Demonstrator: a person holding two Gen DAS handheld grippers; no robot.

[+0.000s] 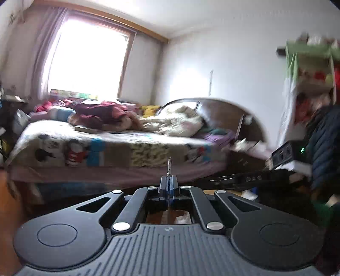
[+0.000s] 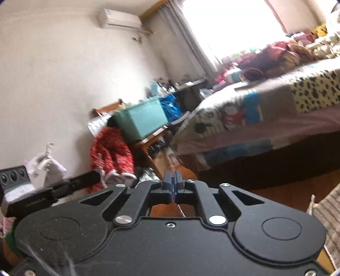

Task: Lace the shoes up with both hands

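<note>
Low in the centre of the left wrist view, the left gripper (image 1: pixel 169 186) was pinched tight on a lace end (image 1: pixel 169 166), whose white tip stood up above the fingers. In the right wrist view the right gripper (image 2: pixel 172 183) was likewise closed on a thin lace (image 2: pixel 179 209) trailing beneath it. No shoe showed in either view; the bed (image 1: pixel 119 148) filled the middle. The lace looked light, limp and slippery, so it was best held by its stiff tip.

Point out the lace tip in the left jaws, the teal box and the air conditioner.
lace tip (image 1: pixel 169 167): left wrist view, on its white end above the shut jaws.
teal box (image 2: pixel 146 121): right wrist view, on its front wall.
air conditioner (image 2: pixel 119 19): right wrist view, on its white casing.
</note>
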